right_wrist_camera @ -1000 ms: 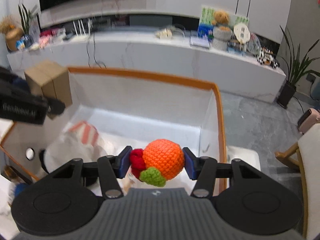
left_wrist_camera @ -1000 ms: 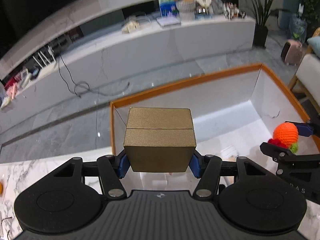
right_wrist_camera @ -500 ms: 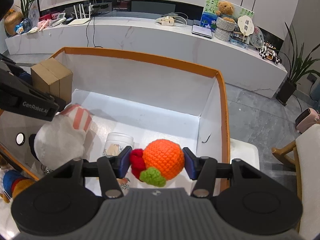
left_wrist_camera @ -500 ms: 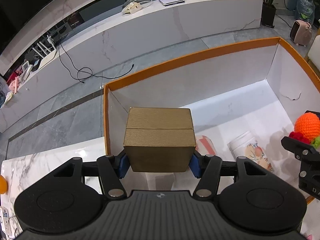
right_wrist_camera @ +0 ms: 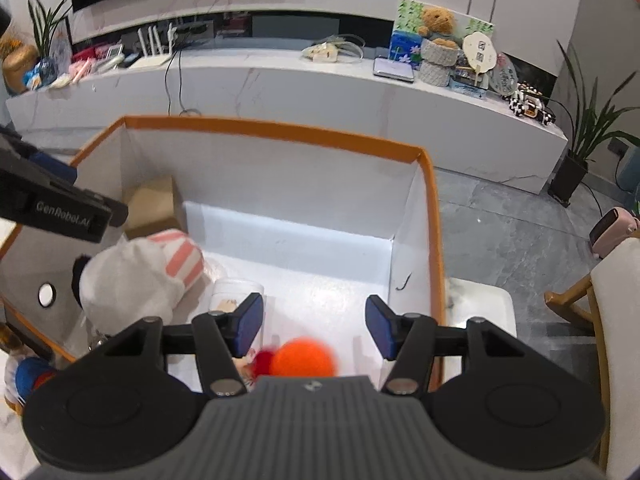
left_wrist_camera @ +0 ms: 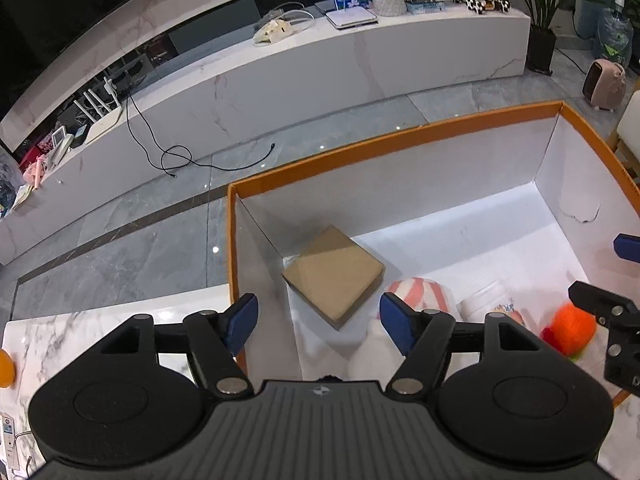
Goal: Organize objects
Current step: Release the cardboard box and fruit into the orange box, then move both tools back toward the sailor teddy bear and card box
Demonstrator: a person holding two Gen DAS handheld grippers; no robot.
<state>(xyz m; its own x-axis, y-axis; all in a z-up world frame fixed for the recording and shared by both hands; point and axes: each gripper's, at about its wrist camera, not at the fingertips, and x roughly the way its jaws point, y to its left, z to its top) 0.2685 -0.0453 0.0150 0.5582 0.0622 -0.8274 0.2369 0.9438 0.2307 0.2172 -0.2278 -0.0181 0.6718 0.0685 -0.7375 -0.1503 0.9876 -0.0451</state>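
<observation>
A big white box with an orange rim [left_wrist_camera: 400, 136] [right_wrist_camera: 280, 130] takes up most of both views. The brown cardboard box [left_wrist_camera: 334, 276] [right_wrist_camera: 152, 206] lies tilted in its far left corner, below my left gripper [left_wrist_camera: 318, 316], whose jaws are opening with nothing pressed between them. The orange crocheted toy [right_wrist_camera: 302, 358] [left_wrist_camera: 570, 330], blurred, with a red part beside it, is under my right gripper [right_wrist_camera: 314, 320], free of its pads; these jaws are opening too. In the left wrist view the right gripper's fingers [left_wrist_camera: 600, 304] show at the right edge.
Inside the box lie a white plush with a pink-striped part [right_wrist_camera: 136, 280] [left_wrist_camera: 416, 292] and a printed white cup [right_wrist_camera: 236, 294] [left_wrist_camera: 494, 306]. The box stands on a marble table [left_wrist_camera: 100, 324]. Beyond it are grey floor, a long white console [right_wrist_camera: 280, 84], and a chair [right_wrist_camera: 612, 304] at right.
Both grippers have let go. The cardboard box dropped from the left jaws into the box's far left corner. The crocheted toy fell out of the right jaws and sits lower, blurred.
</observation>
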